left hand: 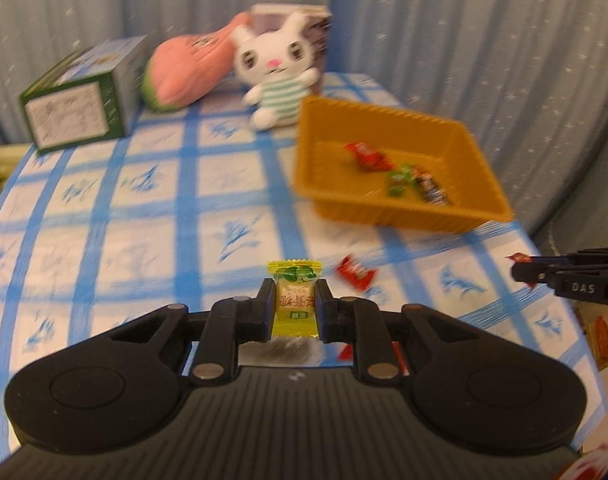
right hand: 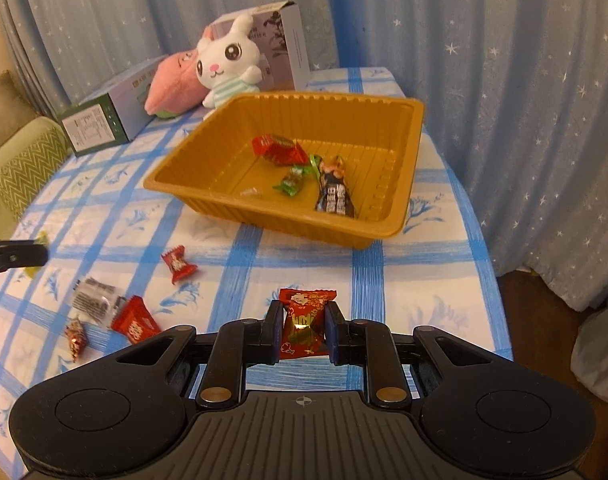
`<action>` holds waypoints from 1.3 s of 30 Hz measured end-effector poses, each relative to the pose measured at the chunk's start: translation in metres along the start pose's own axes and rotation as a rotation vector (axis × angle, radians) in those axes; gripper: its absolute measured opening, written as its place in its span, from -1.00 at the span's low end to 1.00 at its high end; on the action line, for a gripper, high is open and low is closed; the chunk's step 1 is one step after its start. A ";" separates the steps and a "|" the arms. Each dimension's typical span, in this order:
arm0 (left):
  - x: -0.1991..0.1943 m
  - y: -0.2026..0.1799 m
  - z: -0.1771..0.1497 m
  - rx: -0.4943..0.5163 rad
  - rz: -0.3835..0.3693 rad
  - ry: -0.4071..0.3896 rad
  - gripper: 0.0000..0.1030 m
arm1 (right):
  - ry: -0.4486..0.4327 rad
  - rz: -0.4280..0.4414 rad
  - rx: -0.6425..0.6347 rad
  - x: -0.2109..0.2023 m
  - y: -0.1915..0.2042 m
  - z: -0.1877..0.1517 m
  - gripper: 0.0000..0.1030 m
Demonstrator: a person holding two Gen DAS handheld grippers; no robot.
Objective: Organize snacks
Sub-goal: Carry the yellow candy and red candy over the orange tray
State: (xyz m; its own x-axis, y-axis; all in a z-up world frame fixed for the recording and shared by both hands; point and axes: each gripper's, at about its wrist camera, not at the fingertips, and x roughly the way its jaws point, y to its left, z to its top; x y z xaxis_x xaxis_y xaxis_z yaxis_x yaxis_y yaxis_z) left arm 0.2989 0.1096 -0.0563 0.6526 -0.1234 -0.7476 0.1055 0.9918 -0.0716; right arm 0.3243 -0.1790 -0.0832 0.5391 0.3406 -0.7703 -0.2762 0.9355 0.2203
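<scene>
My left gripper [left hand: 295, 304] is shut on a yellow-green wrapped candy [left hand: 294, 300] and holds it above the blue checked tablecloth. My right gripper [right hand: 304, 326] is shut on a red and gold wrapped candy [right hand: 304, 324], short of the orange tray [right hand: 400, 200]. The tray [left hand: 480, 160] holds a red candy [right hand: 278, 148], a green candy [right hand: 294, 180] and a dark packet [right hand: 334, 194]. Loose sweets lie on the cloth: red ones [right hand: 178, 264] [right hand: 136, 320], a small red-gold one [right hand: 77, 338] and a clear grey packet [right hand: 96, 294]. The right gripper shows at the right edge of the left wrist view [left hand: 522, 272].
A white plush rabbit [right hand: 226, 60], a pink plush [right hand: 172, 84], a green-ended box [right hand: 100, 120] and a grey box [right hand: 284, 40] stand at the table's far side. Blue starred curtains hang behind. A green sofa [right hand: 20, 152] is at the left. The table edge drops at the right.
</scene>
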 end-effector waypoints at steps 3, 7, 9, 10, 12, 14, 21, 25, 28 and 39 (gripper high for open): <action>0.003 -0.016 0.014 0.032 -0.032 -0.022 -0.65 | -0.013 0.013 0.007 -0.008 -0.001 0.007 -0.58; 0.010 -0.036 0.036 0.079 -0.055 -0.051 -0.65 | -0.026 0.017 0.018 -0.015 -0.006 0.018 -0.58; 0.014 -0.043 0.046 0.096 -0.066 -0.064 -0.65 | -0.034 0.014 0.022 -0.016 -0.008 0.024 -0.58; 0.016 -0.048 0.052 0.103 -0.072 -0.071 -0.65 | -0.038 0.012 0.024 -0.016 -0.011 0.027 -0.58; 0.023 -0.053 0.062 0.118 -0.070 -0.074 -0.65 | -0.048 0.007 0.024 -0.016 -0.014 0.033 -0.58; 0.031 -0.057 0.073 0.134 -0.072 -0.081 -0.65 | -0.060 0.007 0.022 -0.015 -0.018 0.041 -0.58; 0.064 -0.060 0.101 0.151 -0.053 -0.064 -0.65 | -0.098 0.003 0.011 -0.005 -0.031 0.071 -0.58; 0.084 -0.058 0.113 0.163 -0.038 -0.047 -0.65 | -0.107 0.003 0.003 0.005 -0.038 0.087 -0.58; 0.099 -0.055 0.121 0.166 -0.025 -0.035 -0.65 | -0.109 0.004 0.002 0.017 -0.043 0.098 -0.58; 0.158 -0.050 0.143 0.166 0.007 0.037 -0.65 | -0.096 0.005 0.018 0.061 -0.062 0.132 -0.58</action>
State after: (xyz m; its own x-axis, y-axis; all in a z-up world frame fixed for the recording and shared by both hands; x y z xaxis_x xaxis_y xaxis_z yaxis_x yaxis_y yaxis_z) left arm 0.5038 0.0357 -0.0763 0.6258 -0.1120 -0.7719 0.2258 0.9733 0.0419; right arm 0.4792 -0.2038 -0.0654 0.6120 0.3515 -0.7085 -0.2647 0.9352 0.2353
